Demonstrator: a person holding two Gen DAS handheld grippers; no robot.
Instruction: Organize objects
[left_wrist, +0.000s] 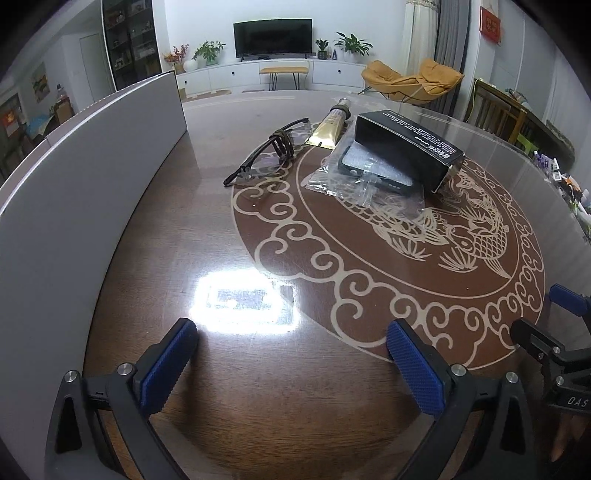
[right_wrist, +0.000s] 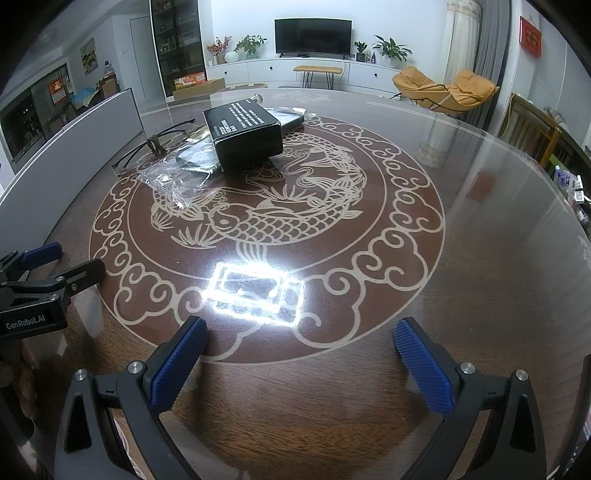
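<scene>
A black carton (left_wrist: 406, 147) (right_wrist: 245, 136) lies across a dark phone-like slab in a clear plastic bag (left_wrist: 373, 177) (right_wrist: 166, 181) at the far side of the fish-pattern table (left_wrist: 258, 406). To their left are a gold tube (left_wrist: 328, 127) and folded dark-framed glasses (left_wrist: 269, 151) (right_wrist: 155, 147). My left gripper (left_wrist: 291, 350) (right_wrist: 66, 262) hovers open and empty over the near table, well short of the objects. My right gripper (right_wrist: 301, 328) (left_wrist: 550, 314) is beside it on the right, also open wide with nothing between its fingers.
A long grey panel (left_wrist: 92, 166) (right_wrist: 92, 118) stands along the table's left side. A bright lamp reflection (left_wrist: 243, 306) glares on the glass top just ahead of the grippers. Beyond the table are a TV cabinet (left_wrist: 273, 70) and an orange chair (left_wrist: 410, 79).
</scene>
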